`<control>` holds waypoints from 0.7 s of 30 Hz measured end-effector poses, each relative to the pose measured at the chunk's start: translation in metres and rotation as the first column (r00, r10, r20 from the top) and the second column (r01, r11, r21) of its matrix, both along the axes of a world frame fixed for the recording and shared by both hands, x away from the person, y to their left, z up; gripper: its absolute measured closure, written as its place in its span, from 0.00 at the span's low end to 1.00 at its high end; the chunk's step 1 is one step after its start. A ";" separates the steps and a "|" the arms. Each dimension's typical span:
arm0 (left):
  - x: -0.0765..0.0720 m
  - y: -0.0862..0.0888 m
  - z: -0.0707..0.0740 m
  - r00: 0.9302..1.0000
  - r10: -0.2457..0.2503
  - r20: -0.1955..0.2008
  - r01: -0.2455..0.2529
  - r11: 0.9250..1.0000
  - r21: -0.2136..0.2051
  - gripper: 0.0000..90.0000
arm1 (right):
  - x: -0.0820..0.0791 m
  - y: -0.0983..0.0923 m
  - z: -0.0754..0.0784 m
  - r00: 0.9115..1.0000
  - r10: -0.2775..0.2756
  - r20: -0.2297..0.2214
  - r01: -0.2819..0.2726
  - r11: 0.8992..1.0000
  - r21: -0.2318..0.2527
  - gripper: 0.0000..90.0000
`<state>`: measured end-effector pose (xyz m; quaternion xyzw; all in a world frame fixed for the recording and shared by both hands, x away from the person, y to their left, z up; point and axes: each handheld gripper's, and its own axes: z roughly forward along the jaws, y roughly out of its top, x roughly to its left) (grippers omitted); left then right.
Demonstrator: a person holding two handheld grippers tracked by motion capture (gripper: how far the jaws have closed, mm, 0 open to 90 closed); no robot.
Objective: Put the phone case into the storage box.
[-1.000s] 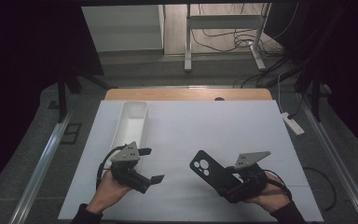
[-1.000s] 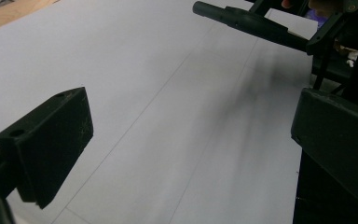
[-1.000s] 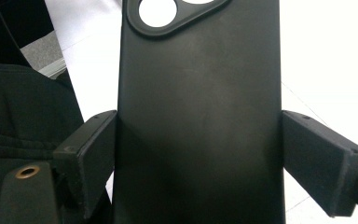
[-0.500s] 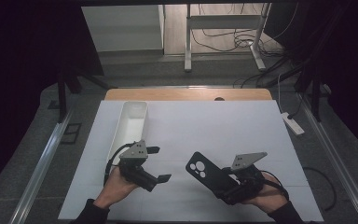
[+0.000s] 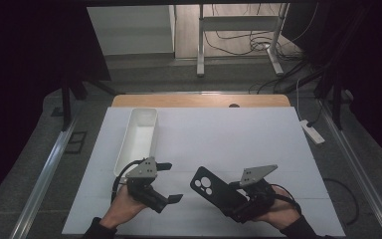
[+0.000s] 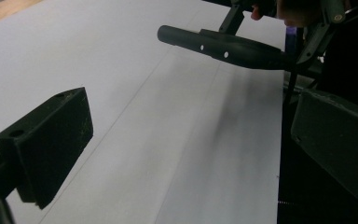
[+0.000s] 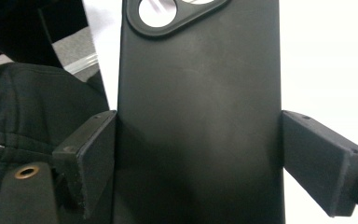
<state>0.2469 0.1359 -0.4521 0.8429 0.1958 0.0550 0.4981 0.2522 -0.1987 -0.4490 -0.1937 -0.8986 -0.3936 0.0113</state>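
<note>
A black phone [image 5: 213, 188] with a round camera cluster at its far end is held tilted just above the white mat, near the front edge. My right gripper [image 5: 235, 200] is shut on its lower half. In the right gripper view both pads press the phone's [image 7: 198, 93] long edges, one finger [image 7: 86, 158] on each side of the right gripper [image 7: 198, 161]. My left gripper [image 5: 170, 182] hovers to the phone's left, open and empty. Its wide-apart jaws [image 6: 191, 140] frame bare mat, with the phone [image 6: 223, 46] seen edge-on farther off.
A long white tray [image 5: 142, 134] lies at the left of the white mat [image 5: 238, 134], beyond my left hand. A wooden table edge [image 5: 199, 101] shows behind the mat. A white power strip [image 5: 312, 132] lies off the mat's right side.
My left gripper has edged slightly to the right, toward the phone. The right gripper and the phone have hardly moved and the grip is the same.
</note>
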 end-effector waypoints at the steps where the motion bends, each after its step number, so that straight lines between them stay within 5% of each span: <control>1: -0.001 -0.001 0.000 1.000 -0.003 0.003 0.003 1.000 0.003 0.00 | 0.000 0.001 0.000 1.000 0.007 0.002 -0.007 1.000 0.003 0.16; 21: 0.001 -0.006 -0.003 0.993 -0.120 -0.023 0.119 0.993 -0.021 0.00 | -0.006 0.021 0.002 0.993 0.119 0.016 -0.119 0.992 0.030 0.16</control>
